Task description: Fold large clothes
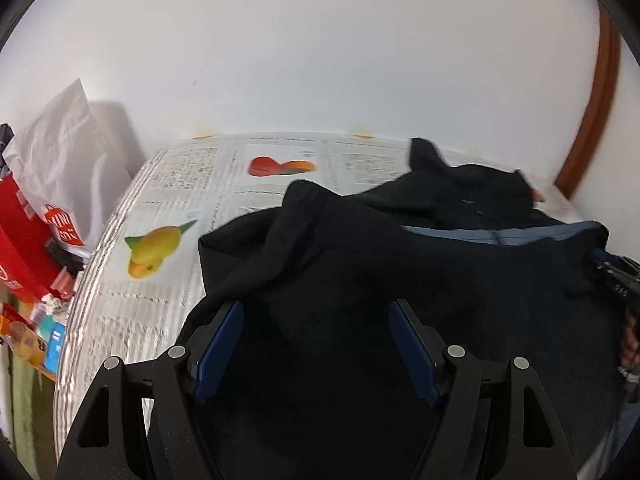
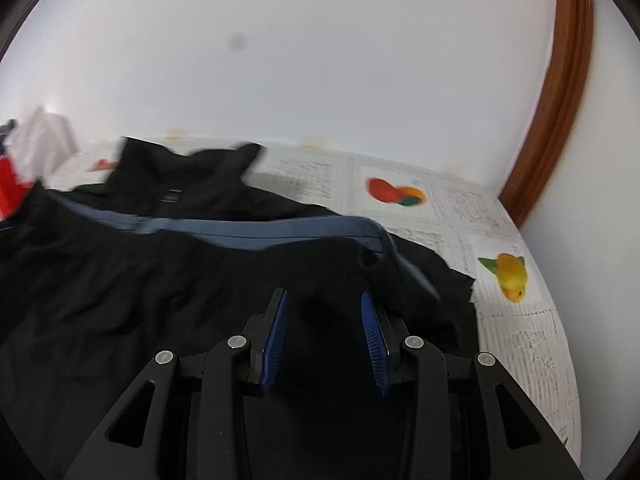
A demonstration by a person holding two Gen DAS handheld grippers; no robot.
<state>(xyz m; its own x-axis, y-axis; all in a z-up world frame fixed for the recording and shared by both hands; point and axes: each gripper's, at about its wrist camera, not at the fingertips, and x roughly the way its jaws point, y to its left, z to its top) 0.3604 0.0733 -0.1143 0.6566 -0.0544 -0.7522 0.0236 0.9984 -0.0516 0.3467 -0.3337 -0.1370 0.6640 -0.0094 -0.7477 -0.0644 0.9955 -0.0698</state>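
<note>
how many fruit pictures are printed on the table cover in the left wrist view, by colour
red and orange fruit picture: 1
yellow fruit picture: 1
total: 2

Both lie on the printed table cover, left of the black garment; any under the cloth are hidden.

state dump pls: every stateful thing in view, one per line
black garment: partly folded, rumpled, blue-grey inner band exposed, lying on the table
left claw: open, over the garment, nothing pinched
right claw: open, over the garment, nothing pinched
white shopping bag: upright beside the table
table cover: spread flat
</note>
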